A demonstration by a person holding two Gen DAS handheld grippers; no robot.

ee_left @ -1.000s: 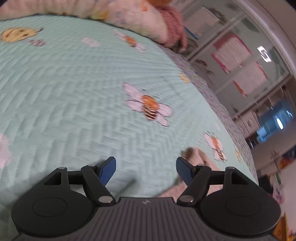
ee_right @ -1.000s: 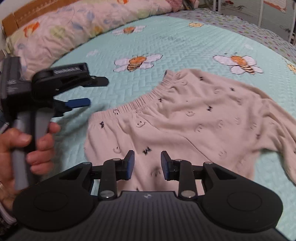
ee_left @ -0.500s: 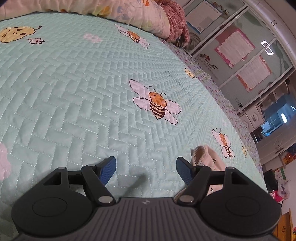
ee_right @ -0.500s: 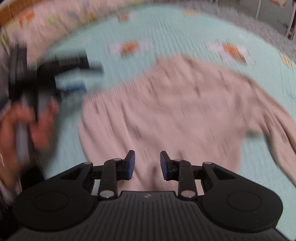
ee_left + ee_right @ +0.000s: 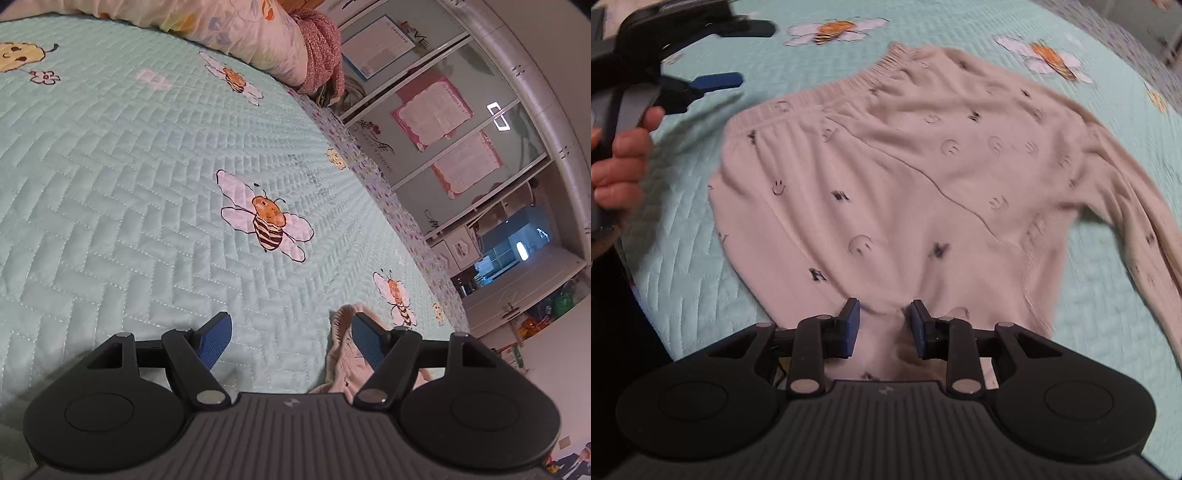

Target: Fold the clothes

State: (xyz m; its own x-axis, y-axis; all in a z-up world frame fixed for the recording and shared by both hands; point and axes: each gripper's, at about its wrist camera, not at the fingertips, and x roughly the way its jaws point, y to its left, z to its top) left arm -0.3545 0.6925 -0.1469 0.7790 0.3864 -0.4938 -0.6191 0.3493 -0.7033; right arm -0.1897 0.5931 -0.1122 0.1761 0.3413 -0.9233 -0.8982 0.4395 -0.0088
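A bed with a mint-green quilted cover [image 5: 110,192] printed with bees fills most of both views. At its far edge, well beyond the fingers of the left gripper, lies a long floral pillow [image 5: 229,26] with a reddish knitted cloth [image 5: 321,48] bunched at its end, and past the bed's side stand wardrobe doors [image 5: 443,122] with pink sheets stuck on them.

A pair of pale pink trousers [image 5: 905,177], dotted with small smiley faces and dark marks, lies spread flat on the cover, ahead of the right gripper's fingers. Its elastic waistband [image 5: 827,92] runs along the far left side, and one leg [image 5: 1137,206] stretches off to the right of the fingers, where the picture is blurred.

The right gripper [image 5: 884,325] is low over the near edge of the trousers, its blue-padded fingers a little apart with the pink cloth showing between them; whether the pads touch the cloth cannot be told.

The left gripper [image 5: 290,338] is held in a hand [image 5: 622,162] to the left of the waistband. Its fingers stand wide apart with bare cover between them, and the waistband corner of the trousers [image 5: 343,347] sits just beside and under its right finger [image 5: 365,339]
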